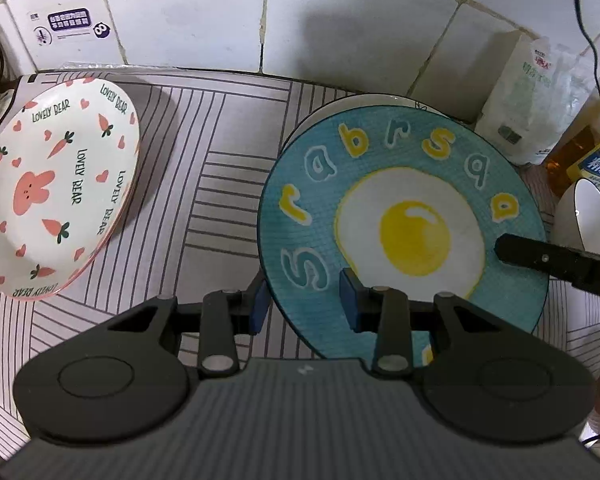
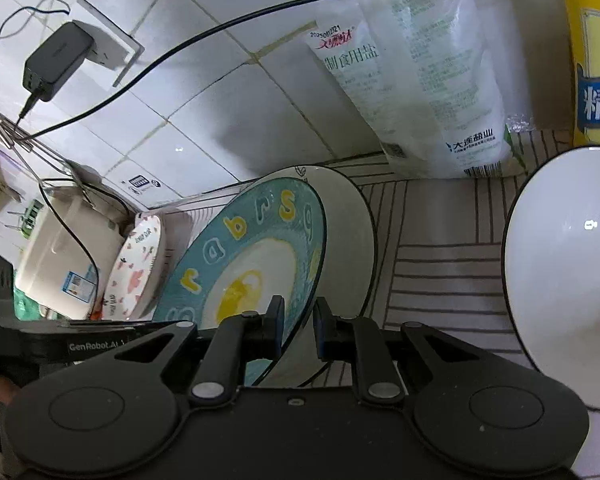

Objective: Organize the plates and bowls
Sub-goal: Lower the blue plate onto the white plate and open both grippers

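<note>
A blue plate with a fried-egg picture (image 1: 400, 216) stands tilted over a white plate (image 1: 364, 100) behind it. My left gripper (image 1: 304, 304) straddles the blue plate's lower left rim, jaws apart, one pad on each side. My right gripper (image 2: 298, 326) is shut on the blue plate (image 2: 244, 256) at its edge, with the white plate (image 2: 352, 232) just behind. A carrot-and-bunny plate (image 1: 56, 188) lies at the left; it also shows in the right wrist view (image 2: 134, 268). A white bowl (image 2: 564, 276) sits at the right.
The striped mat (image 1: 204, 184) covers the counter below a tiled wall (image 1: 204, 12). A salt bag (image 2: 420, 80) and a yellow bottle (image 2: 592, 60) stand at the back right. A charger with cables (image 2: 56, 60) hangs on the wall, with a white appliance (image 2: 60, 252) at the left.
</note>
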Available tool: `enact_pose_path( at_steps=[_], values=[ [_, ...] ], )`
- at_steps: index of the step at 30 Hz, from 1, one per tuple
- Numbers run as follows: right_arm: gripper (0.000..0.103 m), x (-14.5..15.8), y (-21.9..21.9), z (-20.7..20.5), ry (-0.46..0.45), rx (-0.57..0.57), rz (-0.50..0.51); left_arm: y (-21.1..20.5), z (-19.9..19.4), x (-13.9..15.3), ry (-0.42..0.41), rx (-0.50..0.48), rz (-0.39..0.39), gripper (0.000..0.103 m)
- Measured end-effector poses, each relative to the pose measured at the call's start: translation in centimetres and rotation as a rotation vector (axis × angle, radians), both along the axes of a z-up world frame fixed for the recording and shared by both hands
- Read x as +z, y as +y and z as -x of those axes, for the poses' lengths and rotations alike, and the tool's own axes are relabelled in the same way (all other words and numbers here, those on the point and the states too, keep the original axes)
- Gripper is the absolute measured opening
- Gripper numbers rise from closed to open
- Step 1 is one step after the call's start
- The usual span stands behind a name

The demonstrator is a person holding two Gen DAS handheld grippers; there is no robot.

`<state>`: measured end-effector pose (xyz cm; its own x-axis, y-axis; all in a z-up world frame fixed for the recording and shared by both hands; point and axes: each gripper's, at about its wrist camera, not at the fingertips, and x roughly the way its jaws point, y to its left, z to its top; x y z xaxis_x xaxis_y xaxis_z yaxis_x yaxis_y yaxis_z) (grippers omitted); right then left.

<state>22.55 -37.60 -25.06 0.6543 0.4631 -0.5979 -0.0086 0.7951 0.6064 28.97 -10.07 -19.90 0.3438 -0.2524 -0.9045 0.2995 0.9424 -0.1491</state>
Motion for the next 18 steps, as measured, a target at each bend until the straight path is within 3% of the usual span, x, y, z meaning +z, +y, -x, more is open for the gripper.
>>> enact_pose_path(
  at_steps=[10, 13, 18],
  values=[
    [0.025, 1.9, 3.1, -1.7, 0.085, 0.080, 0.236, -0.1, -0.8, -0.5, 0.012, -0.010, -0.007, 0.035],
    [0.030, 2.4, 4.0, -2.3, 0.124, 0.076, 0.301, -0.1, -0.7, -0.5, 0.016, -0.004, -0.008, 0.035],
    [0.048, 3.3, 6.6, -2.7, 0.144, 0.140, 0.442, -0.1, -0.9, -0.3, 0.040, -0.042, -0.024, 0.035]
  ],
)
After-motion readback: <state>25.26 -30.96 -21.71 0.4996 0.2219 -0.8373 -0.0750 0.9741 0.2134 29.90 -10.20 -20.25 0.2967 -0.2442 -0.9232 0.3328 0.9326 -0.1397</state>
